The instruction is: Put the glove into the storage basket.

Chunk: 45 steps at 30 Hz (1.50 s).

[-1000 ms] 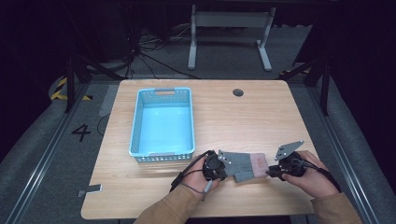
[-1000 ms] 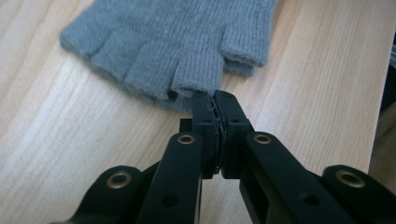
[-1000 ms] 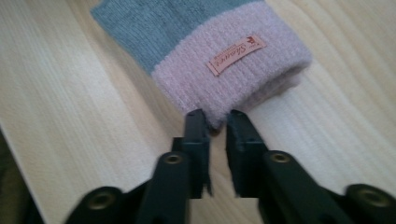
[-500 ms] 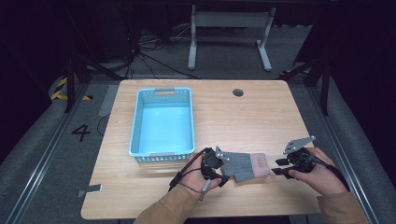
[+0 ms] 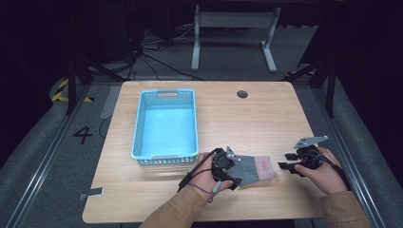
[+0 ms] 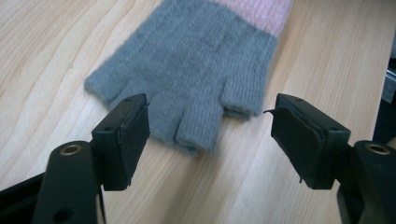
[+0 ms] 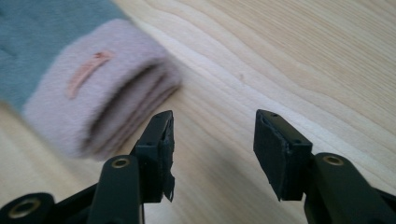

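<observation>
Grey glove (image 5: pixel 250 169) lies flat between both tools, their jaws just opened, gripping nothing

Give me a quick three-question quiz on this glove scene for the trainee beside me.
1. True or false: the glove lies inside the blue basket.
2. Which end of the glove faces the right gripper: A) the finger end, B) the pink cuff?
3. Is the left gripper clamped on the glove?

Key
1. False; it lies flat on the table, beside the basket.
2. B.
3. No; its jaws have just been opening and stand apart, with the finger end in front of them.
</observation>
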Available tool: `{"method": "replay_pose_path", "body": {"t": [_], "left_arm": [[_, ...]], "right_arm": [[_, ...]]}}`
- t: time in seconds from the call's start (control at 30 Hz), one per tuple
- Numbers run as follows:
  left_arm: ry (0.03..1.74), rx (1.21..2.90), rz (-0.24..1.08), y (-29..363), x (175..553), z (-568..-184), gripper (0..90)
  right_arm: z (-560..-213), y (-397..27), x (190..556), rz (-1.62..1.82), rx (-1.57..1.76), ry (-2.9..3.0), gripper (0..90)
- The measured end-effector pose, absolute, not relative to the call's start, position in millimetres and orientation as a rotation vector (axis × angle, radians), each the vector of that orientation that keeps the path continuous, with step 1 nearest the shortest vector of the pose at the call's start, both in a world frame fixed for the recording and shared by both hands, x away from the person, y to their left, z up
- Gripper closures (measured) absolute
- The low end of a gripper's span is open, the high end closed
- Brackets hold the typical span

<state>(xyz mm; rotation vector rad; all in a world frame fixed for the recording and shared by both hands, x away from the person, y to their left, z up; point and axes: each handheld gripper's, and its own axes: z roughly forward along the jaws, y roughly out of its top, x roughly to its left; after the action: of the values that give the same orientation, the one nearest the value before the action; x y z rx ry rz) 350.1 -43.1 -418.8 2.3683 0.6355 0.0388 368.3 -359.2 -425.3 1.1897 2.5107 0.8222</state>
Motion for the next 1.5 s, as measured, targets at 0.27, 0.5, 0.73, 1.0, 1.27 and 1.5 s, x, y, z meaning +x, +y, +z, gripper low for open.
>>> {"method": "replay_pose_path", "body": {"t": [0.27, 0.5, 0.73, 1.0, 1.27, 1.5], "left_arm": [[0.605, 2.398, 0.064, -55, 361, -419, 28.1], [0.578, 2.384, 0.062, -66, 373, -424, 25.0], [0.561, 2.376, 0.058, -80, 383, -432, 23.8], [0.545, 2.414, 0.079, -91, 386, -443, 21.8], [0.538, 2.434, 0.117, -97, 380, -451, 15.5], [0.537, 2.423, 0.121, -96, 380, -452, 15.9]], "right_arm": [[-439, -370, 375, 0.859, 1.249, 2.438, 47.4], [-438, -372, 376, 0.904, 1.228, 2.43, 46.9], [-432, -372, 374, 0.935, 1.212, 2.41, 46.7], [-427, -373, 372, 0.968, 1.21, 2.392, 46.0], [-427, -373, 372, 1.02, 1.238, 2.397, 44.2], [-426, -374, 371, 1.028, 1.24, 2.388, 44.2]]}}
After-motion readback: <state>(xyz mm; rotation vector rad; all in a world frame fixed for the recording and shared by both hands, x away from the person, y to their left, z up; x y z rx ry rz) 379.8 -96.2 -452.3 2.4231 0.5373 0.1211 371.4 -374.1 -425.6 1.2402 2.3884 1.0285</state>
